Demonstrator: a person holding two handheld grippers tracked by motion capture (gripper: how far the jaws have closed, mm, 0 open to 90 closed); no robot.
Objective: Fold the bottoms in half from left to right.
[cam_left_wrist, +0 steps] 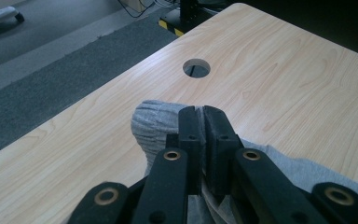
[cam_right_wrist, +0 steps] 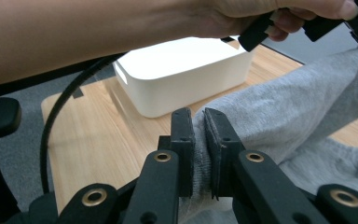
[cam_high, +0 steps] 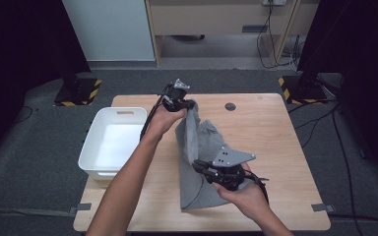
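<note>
A grey cloth garment (cam_high: 202, 147) lies on the wooden table (cam_high: 270, 132), with one edge lifted between my two grippers. My left gripper (cam_high: 191, 104) is at the far middle of the table, shut on the cloth's upper corner (cam_left_wrist: 151, 122); its jaws (cam_left_wrist: 200, 119) stand pressed together over the fabric. My right gripper (cam_high: 199, 166) is near the front, shut on the cloth's lower edge (cam_right_wrist: 270, 114), with grey fabric pinched between its jaws (cam_right_wrist: 198, 122). The cloth hangs taut between the two grips.
An empty white bin (cam_high: 112, 140) stands at the table's left edge, also seen in the right gripper view (cam_right_wrist: 182, 74). A round cable hole (cam_high: 230, 106) lies at the back (cam_left_wrist: 196, 68). Bare wood lies to the right of the cloth.
</note>
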